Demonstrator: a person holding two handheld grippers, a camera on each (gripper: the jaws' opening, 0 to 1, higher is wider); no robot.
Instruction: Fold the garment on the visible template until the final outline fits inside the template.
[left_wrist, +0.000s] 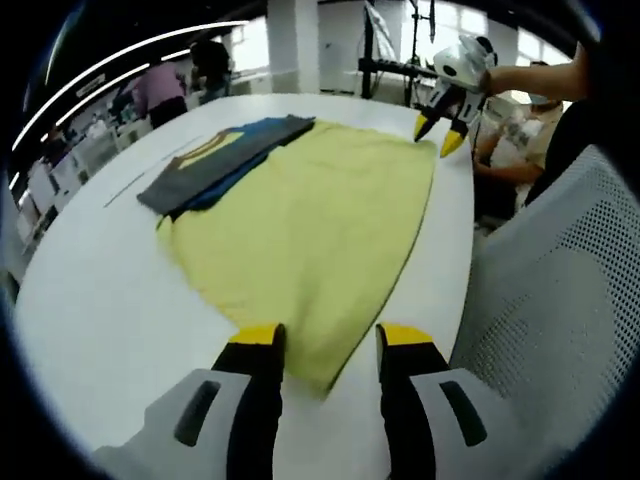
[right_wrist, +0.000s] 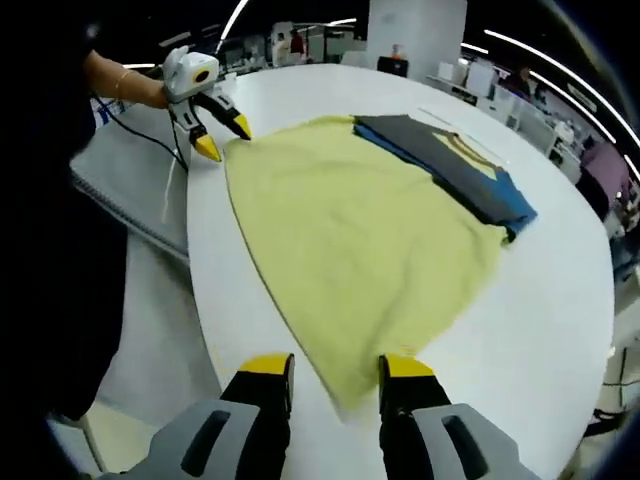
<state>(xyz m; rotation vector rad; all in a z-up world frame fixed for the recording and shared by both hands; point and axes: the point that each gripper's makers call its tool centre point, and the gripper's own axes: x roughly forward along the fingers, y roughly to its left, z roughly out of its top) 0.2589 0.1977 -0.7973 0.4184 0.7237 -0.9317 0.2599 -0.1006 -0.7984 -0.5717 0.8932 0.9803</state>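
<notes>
A yellow garment (left_wrist: 310, 220) lies spread flat on the white table (left_wrist: 90, 300). In the left gripper view my left gripper (left_wrist: 330, 336) stands open, its yellow tips on either side of the garment's near corner. Across the cloth, my right gripper (left_wrist: 437, 137) hangs open at the opposite corner, held by a hand. The right gripper view mirrors this: the right gripper (right_wrist: 335, 367) is open astride a corner of the yellow garment (right_wrist: 360, 240), and the left gripper (right_wrist: 224, 140) is open at the corner across from it.
A folded dark grey and blue garment stack (left_wrist: 225, 160) (right_wrist: 450, 160) touches the yellow cloth's edge. Thin marked lines (left_wrist: 140, 178) run on the table beside it. A white mesh chair (left_wrist: 560, 280) stands close to the table rim. People and desks fill the background.
</notes>
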